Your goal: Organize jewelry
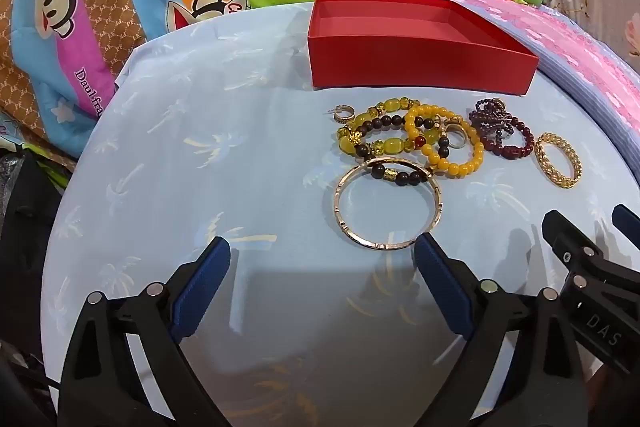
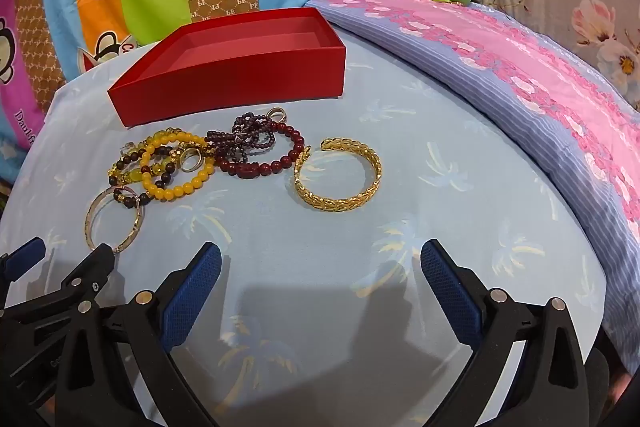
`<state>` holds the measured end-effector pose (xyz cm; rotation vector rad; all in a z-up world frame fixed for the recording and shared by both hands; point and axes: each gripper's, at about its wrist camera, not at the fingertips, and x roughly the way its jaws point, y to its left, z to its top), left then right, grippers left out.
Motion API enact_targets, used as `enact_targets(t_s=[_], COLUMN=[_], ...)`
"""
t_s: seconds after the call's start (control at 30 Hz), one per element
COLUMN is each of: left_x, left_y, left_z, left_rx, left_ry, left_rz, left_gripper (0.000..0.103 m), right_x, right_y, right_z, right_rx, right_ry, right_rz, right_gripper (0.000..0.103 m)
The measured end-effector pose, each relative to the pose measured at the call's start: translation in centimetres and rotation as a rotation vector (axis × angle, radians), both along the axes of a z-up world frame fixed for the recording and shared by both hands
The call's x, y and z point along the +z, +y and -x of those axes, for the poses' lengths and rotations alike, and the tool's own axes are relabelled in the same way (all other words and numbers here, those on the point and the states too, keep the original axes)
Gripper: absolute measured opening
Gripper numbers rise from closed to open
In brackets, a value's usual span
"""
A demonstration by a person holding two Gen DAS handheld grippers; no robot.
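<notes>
We held both grippers apart and empty, our right gripper (image 2: 320, 263) nearer the gold cuff (image 2: 338, 177) lying flat just above it at frame centre, our left gripper (image 1: 322, 259) nearer the thin bangle (image 1: 388, 203).

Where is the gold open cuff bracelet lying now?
The gold cuff bracelet lies alone on the blue cloth, at the right end of the jewelry, beside the dark red bead bracelet, nearer than the red box.

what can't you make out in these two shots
- Red box floor: the near wall hides the front strip in both views.
- Beaded pile: strands overlap, so the count is unclear in either view.
- Small ring: too small for detail.
- Thin bangle: in the right view the left tool covers its near edge.
</notes>
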<state>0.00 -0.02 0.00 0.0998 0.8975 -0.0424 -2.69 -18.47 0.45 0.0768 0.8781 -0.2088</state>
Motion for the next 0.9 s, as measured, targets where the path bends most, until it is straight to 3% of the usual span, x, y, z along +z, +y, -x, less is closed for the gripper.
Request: enact_targets(t_s=[0.9], left_x=[0.77], left_y=[-0.26], left_z=[0.38], left_rx=[-0.001], left_ry=[-0.034], left_rz=[-0.021], left_gripper=[0.088], right_x=[0.36], right_y=[-0.26], right_z=[0.28], right_rx=[-0.005], right_ry=[-0.018], right_rz=[-0.006], right_gripper=[0.097])
